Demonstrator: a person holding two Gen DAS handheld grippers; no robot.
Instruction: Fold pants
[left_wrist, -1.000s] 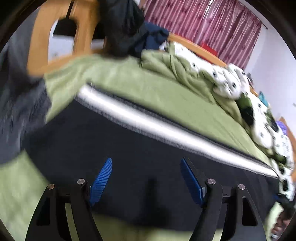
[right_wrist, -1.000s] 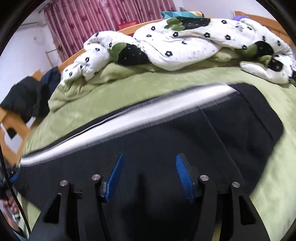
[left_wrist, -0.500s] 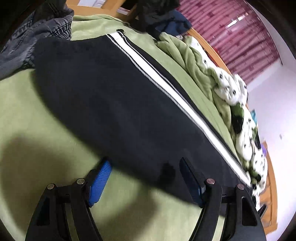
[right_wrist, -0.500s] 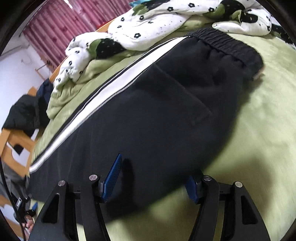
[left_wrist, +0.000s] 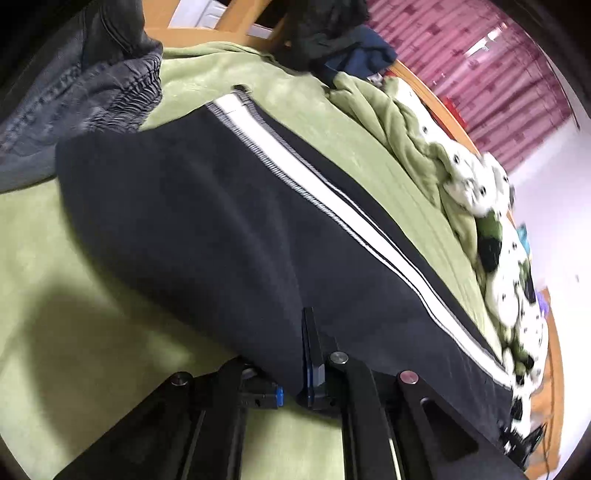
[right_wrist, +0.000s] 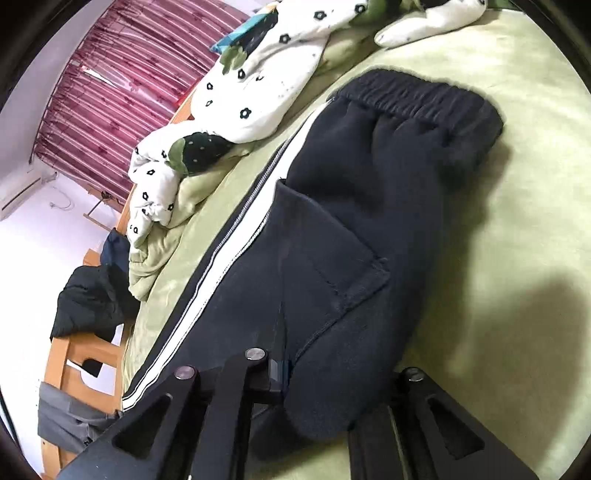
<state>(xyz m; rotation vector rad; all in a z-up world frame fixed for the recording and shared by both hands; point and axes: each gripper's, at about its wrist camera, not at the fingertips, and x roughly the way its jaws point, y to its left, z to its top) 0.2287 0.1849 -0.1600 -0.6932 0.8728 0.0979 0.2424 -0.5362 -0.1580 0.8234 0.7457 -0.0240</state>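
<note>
Green bedspread (left_wrist: 66, 280), both tongs (left_wrist: 291, 373) (right_wrist: 332, 384) now clenched on black pants' (left_wrist: 192, 229) near edge, previously released

bedroom with a wooden bed, green cover and red curtains

a light green bedspread (right_wrist: 517, 155) covers the bed, whose orange-brown wooden frame (right_wrist: 70, 354) shows at the foot and along the far side. a crumpled white quilt with black flowers (right_wrist: 258, 85) lies bunched by the far edge. dark red patterned curtains (right_wrist: 122, 96) hang behind it, daylight glowing through gaps. the wall (right_wrist: 55, 236) is plain white. dark clothes (right_wrist: 88, 299) drape over the frame, and grey denim (left_wrist: 81, 110) sits on the bed's corner.
</note>
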